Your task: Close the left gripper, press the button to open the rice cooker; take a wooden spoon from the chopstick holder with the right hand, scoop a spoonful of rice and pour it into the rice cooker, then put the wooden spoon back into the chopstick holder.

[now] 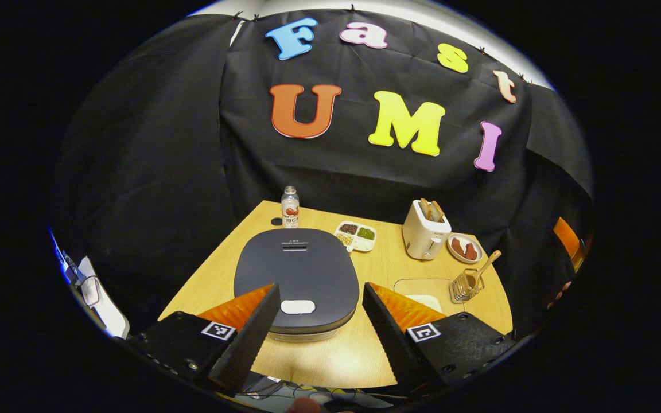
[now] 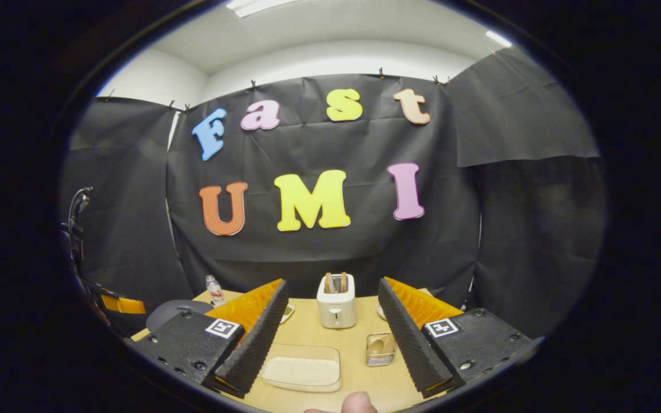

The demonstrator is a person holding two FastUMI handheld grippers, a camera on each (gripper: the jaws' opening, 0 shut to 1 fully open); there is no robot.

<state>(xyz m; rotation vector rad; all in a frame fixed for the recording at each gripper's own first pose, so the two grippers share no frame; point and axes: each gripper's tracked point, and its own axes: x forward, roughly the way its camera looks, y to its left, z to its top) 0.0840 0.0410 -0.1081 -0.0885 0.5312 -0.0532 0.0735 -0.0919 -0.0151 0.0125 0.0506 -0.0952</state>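
Still Spread: Button Press Could Slip

Left gripper view: left gripper (image 1: 319, 327) gapes wide above the closed rice cooker (image 1: 296, 275); button (image 1: 298, 307) sits between its fingers, so pressing unclenched would straddle it.

Right gripper view: right gripper (image 2: 330, 338) released, empty; chopstick holder (image 2: 380, 350) at five o'clock from the toaster (image 2: 336, 307) — a hasty reach could tip it.

The bench (image 1: 330, 355) is seen to be of pale wood-look board, smooth with a soft sheen. On it, the rice cooker (image 1: 296, 275) is finished in dark matt plastic. Right of the cooker, a chopstick holder (image 1: 463, 287) of thin metal wire is seen, with a wooden spoon (image 1: 486, 265) in it. The toaster (image 1: 423, 236) behind is smooth, slightly glossy plastic.
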